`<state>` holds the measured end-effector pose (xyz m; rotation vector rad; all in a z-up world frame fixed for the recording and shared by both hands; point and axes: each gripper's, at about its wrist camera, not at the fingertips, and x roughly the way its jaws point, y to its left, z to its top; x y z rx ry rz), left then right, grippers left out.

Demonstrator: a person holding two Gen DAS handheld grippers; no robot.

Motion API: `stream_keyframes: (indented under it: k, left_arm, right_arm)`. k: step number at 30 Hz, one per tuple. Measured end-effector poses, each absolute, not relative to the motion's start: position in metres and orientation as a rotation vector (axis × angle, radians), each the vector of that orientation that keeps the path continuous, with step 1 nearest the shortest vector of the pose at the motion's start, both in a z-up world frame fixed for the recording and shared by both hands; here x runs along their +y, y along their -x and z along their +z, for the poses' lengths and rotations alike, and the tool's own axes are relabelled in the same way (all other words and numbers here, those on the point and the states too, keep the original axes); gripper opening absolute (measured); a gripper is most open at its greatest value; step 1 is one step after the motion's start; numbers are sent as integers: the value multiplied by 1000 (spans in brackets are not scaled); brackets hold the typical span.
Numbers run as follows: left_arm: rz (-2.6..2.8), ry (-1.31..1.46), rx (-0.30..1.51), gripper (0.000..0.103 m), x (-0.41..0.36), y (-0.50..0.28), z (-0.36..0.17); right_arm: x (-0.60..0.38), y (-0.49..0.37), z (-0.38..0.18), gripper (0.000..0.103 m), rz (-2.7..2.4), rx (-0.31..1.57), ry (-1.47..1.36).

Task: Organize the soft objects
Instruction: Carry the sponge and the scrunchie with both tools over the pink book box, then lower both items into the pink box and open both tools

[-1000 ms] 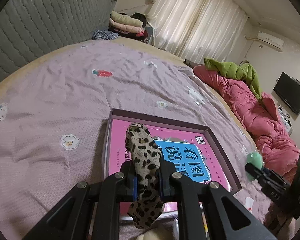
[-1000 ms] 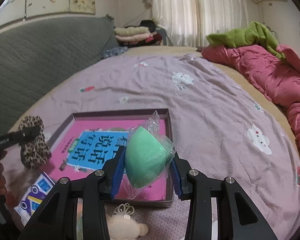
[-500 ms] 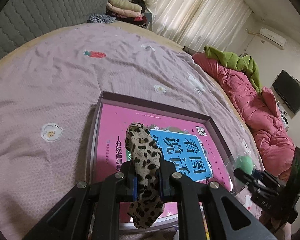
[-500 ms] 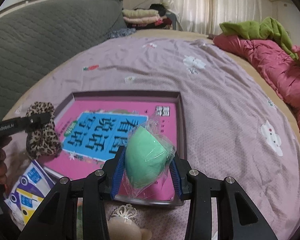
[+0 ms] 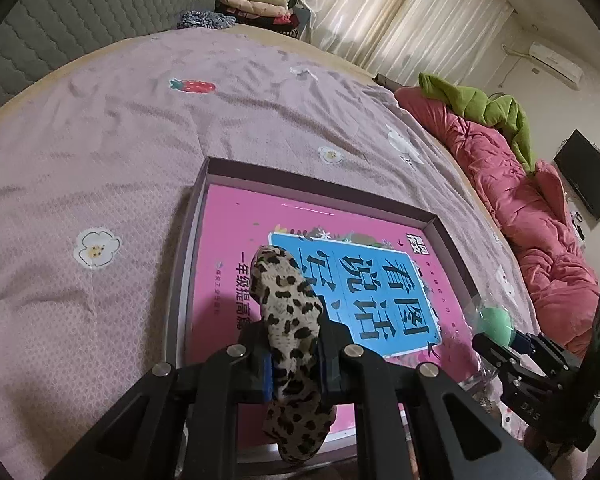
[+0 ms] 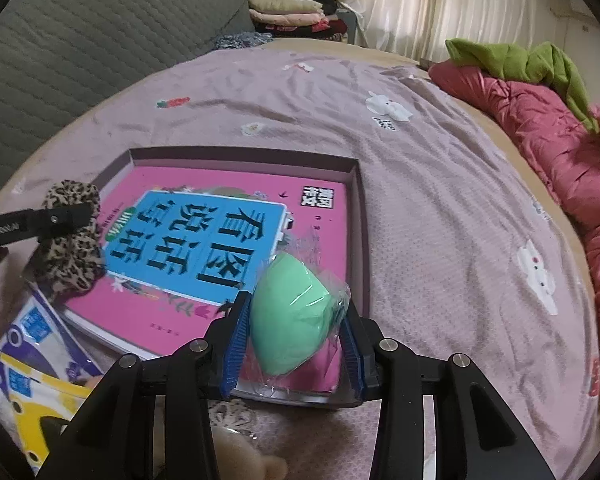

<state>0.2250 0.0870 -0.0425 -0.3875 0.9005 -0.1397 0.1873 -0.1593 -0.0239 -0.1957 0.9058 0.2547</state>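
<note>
Lilac bedsheet (image 5: 112, 168) dotted with small cartoon prints covers the bed, where a shallow box (image 6: 358, 216) holds a pink book (image 6: 228, 256). Left tongs (image 5: 292, 364) pinch a leopard-print scrunchie (image 5: 290, 320) above the box's near-left corner. Right tongs (image 6: 294, 350) clamp a plastic-wrapped green makeup sponge (image 6: 288, 312) over the box's near-right corner.

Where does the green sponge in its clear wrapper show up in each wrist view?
Left wrist: green sponge at the right edge, small, held in the right gripper.
Right wrist: bottom centre, large, clamped between the blue pads of the right gripper.
Shared landmark: the pink book lying in the shallow box.
</note>
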Motion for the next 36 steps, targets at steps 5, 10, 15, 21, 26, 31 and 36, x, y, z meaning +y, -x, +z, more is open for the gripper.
stream_keyframes:
  k: [5,10,15,21,26,31,36]
  left_arm:
    - [-137,361,900,15,83,-225,-41]
    - [-136,352,908,15,82,-225,-41]
    - [-137,345,914,16,82,-225,-41]
    - [-116,309,927,21,80,-226,-42]
    - [-106,297,925,30,81,-226,-42]
    - [-97,275,920,44,80,-225,-40]
    - [-93,241,887,58,78,-222,-33]
  right_arm:
    - [-163,-189,-30,44,222,923,215]
    - [-164,-189,-32,44,228,935,223]
    - [-163,-189,-31,45,237,939,218]
    - [-161,-187,-29,51,258,933,233]
    - [-162,-184,-25,61,233,905,259]
    - [-174,-186,-23,61,223,909,212]
    - [-177,-185,-20,61,207,890,215]
